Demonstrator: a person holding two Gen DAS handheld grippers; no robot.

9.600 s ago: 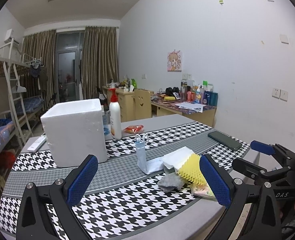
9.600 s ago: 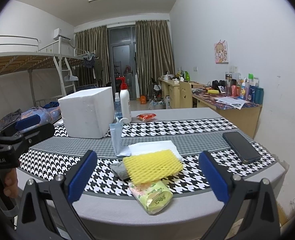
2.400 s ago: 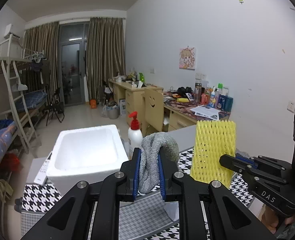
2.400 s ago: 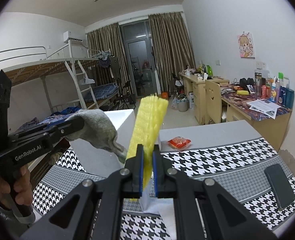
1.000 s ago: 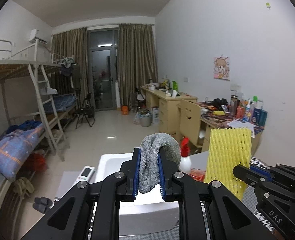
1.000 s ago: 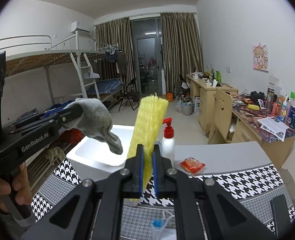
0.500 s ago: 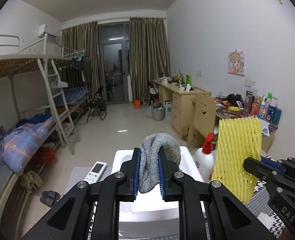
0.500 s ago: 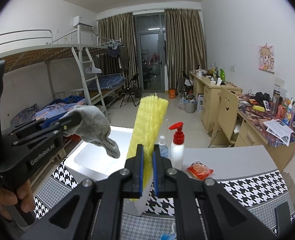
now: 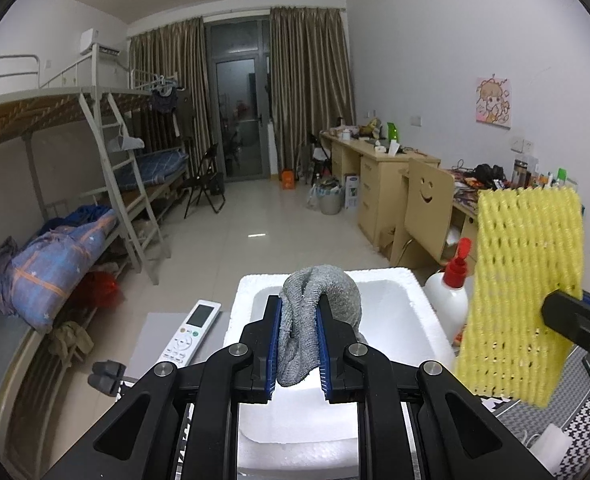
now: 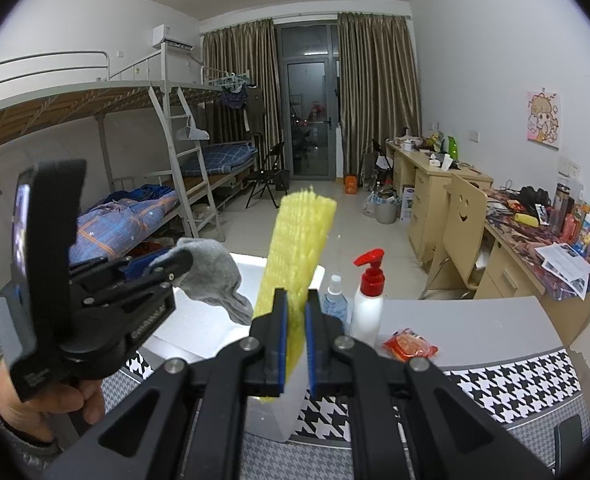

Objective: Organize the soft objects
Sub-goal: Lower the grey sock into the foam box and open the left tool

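my left gripper (image 9: 298, 342): matt black plastic, blue rubbery pads
sock (image 9: 323, 296): grey knitted cloth, rough and nubbly
foam net (image 9: 525, 292): yellow foam mesh, soft and matt, in my right gripper (image 10: 293, 342)
box (image 9: 335, 432): white polystyrene, grainy
tablecloth (image 10: 507, 376): houndstooth woven cloth, matt
pump bottle (image 10: 369, 304): glossy white plastic

My left jaws pinch a crumpled grey sock (image 9: 319, 312) above the open white foam box (image 9: 419, 320); my right jaws hold a yellow foam net sleeve (image 10: 299, 248) upright beside it.
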